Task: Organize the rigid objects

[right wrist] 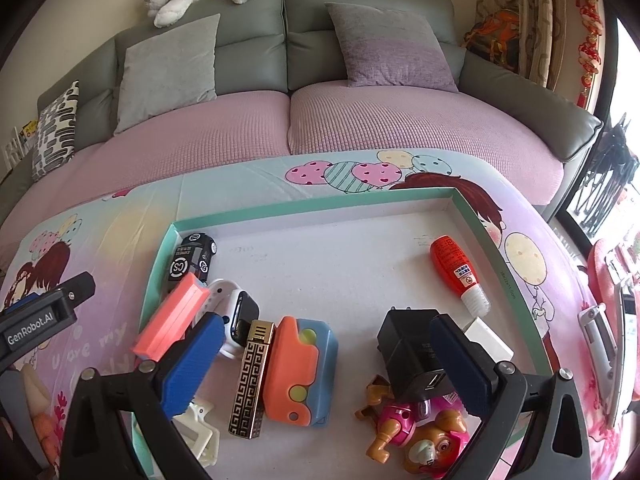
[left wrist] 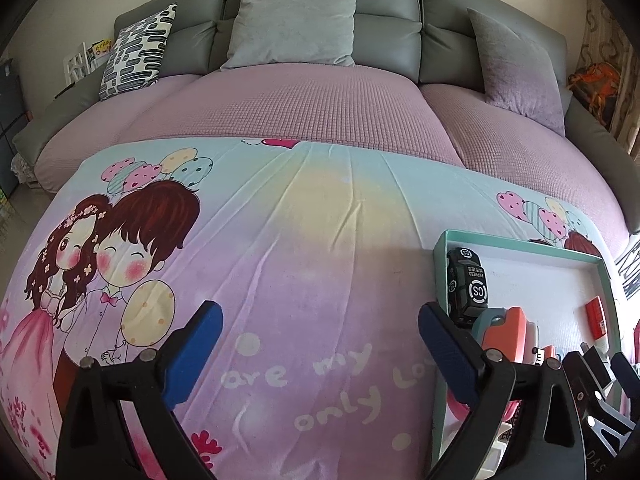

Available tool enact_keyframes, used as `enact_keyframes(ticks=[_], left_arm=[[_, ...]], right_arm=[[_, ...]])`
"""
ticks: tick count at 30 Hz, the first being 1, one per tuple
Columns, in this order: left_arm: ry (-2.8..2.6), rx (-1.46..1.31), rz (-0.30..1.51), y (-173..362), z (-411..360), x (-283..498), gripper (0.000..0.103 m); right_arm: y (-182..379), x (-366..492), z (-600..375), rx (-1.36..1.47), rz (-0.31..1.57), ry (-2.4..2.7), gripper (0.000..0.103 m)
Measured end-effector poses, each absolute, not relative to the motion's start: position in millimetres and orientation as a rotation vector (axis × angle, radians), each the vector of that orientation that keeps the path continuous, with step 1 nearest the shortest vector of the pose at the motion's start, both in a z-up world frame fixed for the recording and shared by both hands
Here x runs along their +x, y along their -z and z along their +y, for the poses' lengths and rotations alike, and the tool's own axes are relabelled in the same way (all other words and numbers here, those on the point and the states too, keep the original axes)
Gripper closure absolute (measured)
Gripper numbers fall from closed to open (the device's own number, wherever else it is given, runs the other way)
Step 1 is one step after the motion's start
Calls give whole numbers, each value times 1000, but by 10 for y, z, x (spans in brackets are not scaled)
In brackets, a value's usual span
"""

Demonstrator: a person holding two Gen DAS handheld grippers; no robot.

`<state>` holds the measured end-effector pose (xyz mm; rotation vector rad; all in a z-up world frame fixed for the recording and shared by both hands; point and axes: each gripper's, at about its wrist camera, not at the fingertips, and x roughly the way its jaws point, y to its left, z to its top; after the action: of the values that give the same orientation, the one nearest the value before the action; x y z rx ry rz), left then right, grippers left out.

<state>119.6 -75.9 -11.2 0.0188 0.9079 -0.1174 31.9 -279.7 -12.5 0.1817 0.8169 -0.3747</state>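
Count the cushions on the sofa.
3. A black-and-white patterned cushion leans at the left end, a plain grey cushion rests against the backrest left of centre, and a grey-and-lilac cushion sits toward the right. None seems hidden, though the sofa's far edges are cropped.

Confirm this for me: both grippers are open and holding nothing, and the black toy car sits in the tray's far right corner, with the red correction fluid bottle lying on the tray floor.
One thing is wrong. The black toy car sits in the tray's far left corner, not the right, as the right wrist view shows. The rest stands: the left gripper and right gripper are open and empty, and the red correction fluid bottle lies on the tray floor.
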Motion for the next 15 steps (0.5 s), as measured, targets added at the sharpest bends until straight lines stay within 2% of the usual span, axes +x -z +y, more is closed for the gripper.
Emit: enact_keyframes(ticks=[15], left_arm=[[69, 75, 917, 181, -678, 767, 5]], right_arm=[[41, 134, -2630, 162, 771, 345, 0]])
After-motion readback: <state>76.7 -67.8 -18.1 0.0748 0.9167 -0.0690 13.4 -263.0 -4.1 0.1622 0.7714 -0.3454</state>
